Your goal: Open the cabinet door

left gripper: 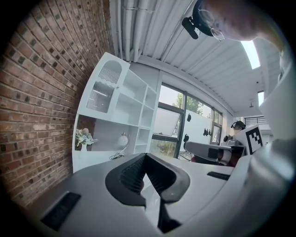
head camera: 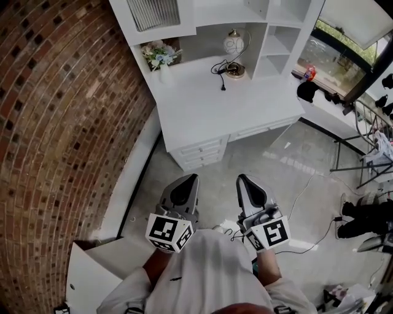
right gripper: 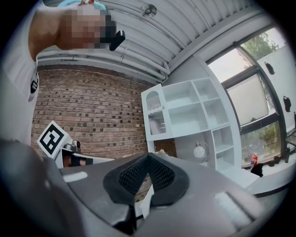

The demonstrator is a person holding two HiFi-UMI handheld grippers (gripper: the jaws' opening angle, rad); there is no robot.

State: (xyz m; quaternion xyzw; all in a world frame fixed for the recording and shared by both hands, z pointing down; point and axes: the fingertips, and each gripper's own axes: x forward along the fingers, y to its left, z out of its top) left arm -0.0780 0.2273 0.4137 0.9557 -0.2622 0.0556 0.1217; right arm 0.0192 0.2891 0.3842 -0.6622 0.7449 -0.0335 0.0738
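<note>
fig.: person (head camera: 209, 270) w/ a pair of handheld tongs in each hand, standing on the floor (head camera: 276, 165) in front of the white counter (head camera: 202, 104).
l. tongs (head camera: 193, 178): jaws together at the tips, nothing btw. them. held well short of the counter's front edge, pointing toward it.
r. tongs (head camera: 243, 178): also closed tip to tip and empty. just beside the l. pair, equally far back from the counter.
cabinet door (head camera: 153, 13): ribbed-glass panel in the hutch (head camera: 202, 9) above the counter's back left corner, next to the brick wall (head camera: 61, 122). appears closed; well apart from both tongs.
on the counter: flower vase (head camera: 161, 58) at back left, under the cabinet. globe lamp (head camera: 234, 44) at back centre, w/ black cord (head camera: 220, 68) trailing fwd over the top.
below the counter's front left: drawers (head camera: 199, 153).
at the counter's right end: open shelves (head camera: 279, 37) rising from it, window (head camera: 344, 49) beyond.
on the floor, right of the counter: cables (head camera: 307, 202).
</note>
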